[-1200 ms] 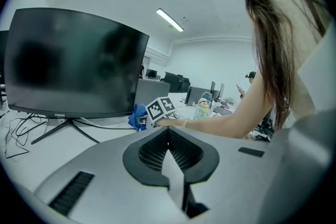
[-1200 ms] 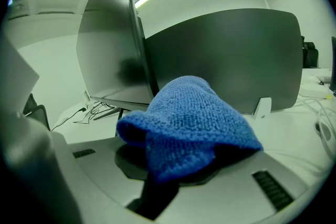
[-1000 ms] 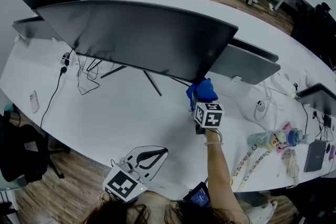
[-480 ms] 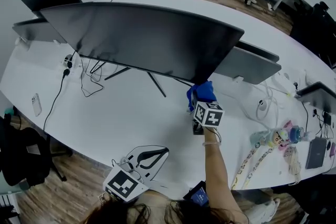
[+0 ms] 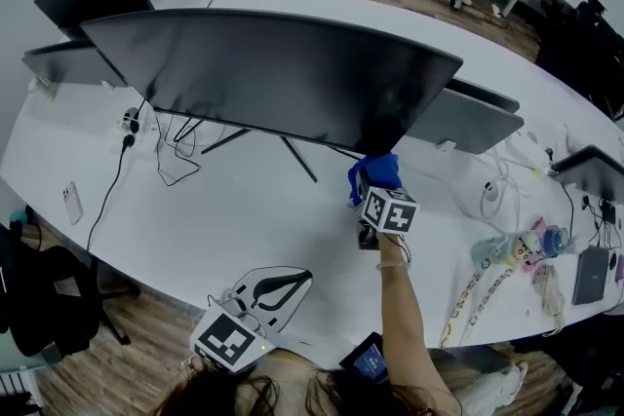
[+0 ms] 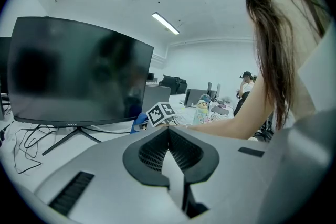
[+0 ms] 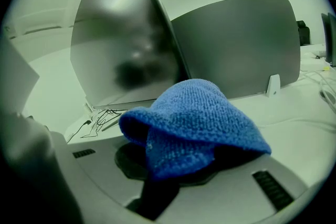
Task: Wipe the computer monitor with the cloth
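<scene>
Right gripper (image 5: 365, 190) pinching blue cloth (image 5: 376, 170), cloth sitting at monitor's (image 5: 263, 73) lower corner just ahead. Left gripper (image 5: 265, 292) hovering, jaws pressed together, empty.

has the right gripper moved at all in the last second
No, hardly at all. The right gripper stays with its blue cloth just under the lower right corner of the monitor, as before.

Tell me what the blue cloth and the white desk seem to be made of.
Cloth: apparently soft knitted or microfibre fabric, matte blue; its looped, nubby texture shows. Desk: smooth white top, likely laminate or painted board, faint sheen; can't be sure.
</scene>
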Demonstrator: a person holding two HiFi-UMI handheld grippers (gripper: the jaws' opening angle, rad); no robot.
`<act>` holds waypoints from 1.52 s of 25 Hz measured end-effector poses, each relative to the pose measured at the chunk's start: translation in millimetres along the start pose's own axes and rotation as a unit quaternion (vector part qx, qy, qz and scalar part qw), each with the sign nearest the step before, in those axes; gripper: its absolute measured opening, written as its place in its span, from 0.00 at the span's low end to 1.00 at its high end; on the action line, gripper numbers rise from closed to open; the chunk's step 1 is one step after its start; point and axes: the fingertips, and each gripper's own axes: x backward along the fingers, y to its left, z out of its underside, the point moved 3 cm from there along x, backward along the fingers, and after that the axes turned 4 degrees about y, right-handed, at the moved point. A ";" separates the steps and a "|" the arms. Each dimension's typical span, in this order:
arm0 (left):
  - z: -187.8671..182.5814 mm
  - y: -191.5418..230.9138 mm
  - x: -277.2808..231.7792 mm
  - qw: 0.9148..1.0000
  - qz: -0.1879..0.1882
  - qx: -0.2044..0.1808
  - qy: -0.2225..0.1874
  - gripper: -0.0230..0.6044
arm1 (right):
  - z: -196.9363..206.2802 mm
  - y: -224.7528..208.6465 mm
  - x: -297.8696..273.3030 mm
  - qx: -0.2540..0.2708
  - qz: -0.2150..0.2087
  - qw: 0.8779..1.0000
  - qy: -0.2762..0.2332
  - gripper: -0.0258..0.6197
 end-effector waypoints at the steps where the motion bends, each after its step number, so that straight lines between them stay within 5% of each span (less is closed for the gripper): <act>1: -0.4 0.8 0.8 1.000 0.002 -0.001 0.000 0.05 | 0.2 0.7 -0.2 -0.003 0.001 1.000 0.000 0.17; 38: 2.6 55.6 42.8 0.996 0.083 -0.040 0.005 0.05 | -2.5 24.6 -9.9 -0.121 0.043 0.991 -0.046 0.17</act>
